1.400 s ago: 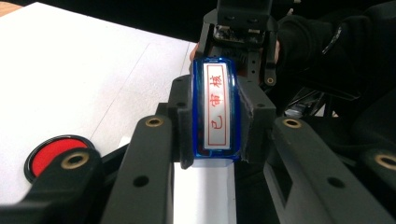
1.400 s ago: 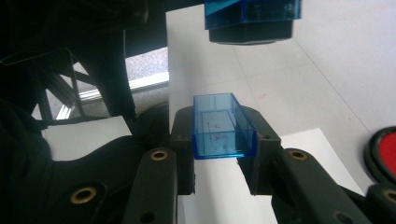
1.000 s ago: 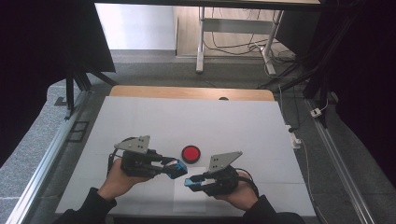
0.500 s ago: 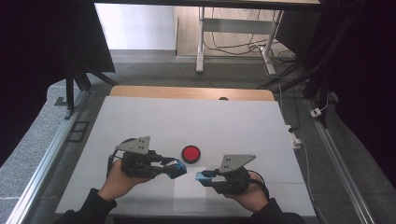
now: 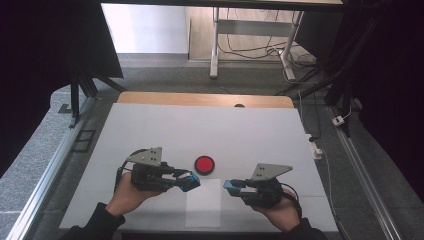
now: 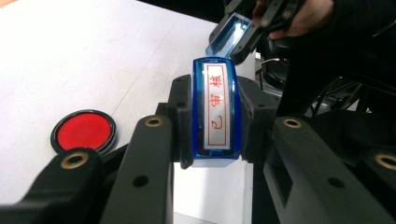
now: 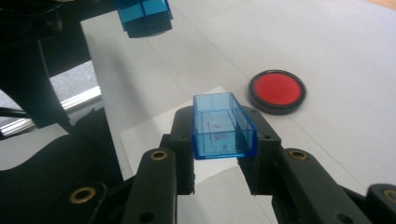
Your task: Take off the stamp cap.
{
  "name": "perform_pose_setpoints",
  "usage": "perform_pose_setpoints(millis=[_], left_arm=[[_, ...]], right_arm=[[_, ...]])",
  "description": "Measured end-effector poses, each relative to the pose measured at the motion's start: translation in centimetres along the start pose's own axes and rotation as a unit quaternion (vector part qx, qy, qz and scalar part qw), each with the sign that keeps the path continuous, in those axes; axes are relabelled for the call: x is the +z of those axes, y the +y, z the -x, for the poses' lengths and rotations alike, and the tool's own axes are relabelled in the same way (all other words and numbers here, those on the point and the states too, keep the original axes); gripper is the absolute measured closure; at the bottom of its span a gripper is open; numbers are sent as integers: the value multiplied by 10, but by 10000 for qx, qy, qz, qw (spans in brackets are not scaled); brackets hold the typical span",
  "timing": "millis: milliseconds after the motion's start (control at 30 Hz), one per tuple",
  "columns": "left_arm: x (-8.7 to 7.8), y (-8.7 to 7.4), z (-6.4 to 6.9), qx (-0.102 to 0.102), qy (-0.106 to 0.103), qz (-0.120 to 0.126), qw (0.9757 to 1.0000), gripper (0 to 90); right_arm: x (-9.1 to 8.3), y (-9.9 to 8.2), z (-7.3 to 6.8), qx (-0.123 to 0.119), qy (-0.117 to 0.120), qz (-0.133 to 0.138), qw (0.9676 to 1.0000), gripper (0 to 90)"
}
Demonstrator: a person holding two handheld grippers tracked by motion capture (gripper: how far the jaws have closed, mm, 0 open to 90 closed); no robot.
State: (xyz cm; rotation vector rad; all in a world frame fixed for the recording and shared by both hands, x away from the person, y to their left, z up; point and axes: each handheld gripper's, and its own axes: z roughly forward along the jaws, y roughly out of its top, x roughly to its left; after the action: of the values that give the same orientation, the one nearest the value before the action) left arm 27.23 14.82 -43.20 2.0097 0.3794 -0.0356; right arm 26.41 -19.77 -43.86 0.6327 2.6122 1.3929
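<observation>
Sitting in left gripper (image 6: pixel 216 122): stamp (image 6: pixel 216 109)

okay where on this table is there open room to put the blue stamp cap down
The far half of the white table sheet is bare up to the wooden edge strip; both side margins too. It is crowded near you: red ink pad, paper sheet, left tool holding the stamp, right tool holding the cap.

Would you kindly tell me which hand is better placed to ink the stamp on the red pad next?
Probably the left: its tool is shut on the stamp, with the red ink pad just beside it. The right tool grips the clear blue cap.
</observation>
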Motion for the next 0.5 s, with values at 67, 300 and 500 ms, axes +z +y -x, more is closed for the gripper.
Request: perform_pose_setpoints(millis=[67, 300, 500], left_arm=[[1, 0, 0, 0, 19, -17, 10000, 701], [1, -1, 0, -11, 88, -42, 10000, 701], [1, -1, 1, -6, 118, -47, 9999, 701]], right_arm=[[-5, -2, 1, 32, -84, 7, 10000, 692], [-24, -15, 4, 157, -318, 55, 9994, 692], [-39, -27, 6, 264, -581, 38, 9980, 691]])
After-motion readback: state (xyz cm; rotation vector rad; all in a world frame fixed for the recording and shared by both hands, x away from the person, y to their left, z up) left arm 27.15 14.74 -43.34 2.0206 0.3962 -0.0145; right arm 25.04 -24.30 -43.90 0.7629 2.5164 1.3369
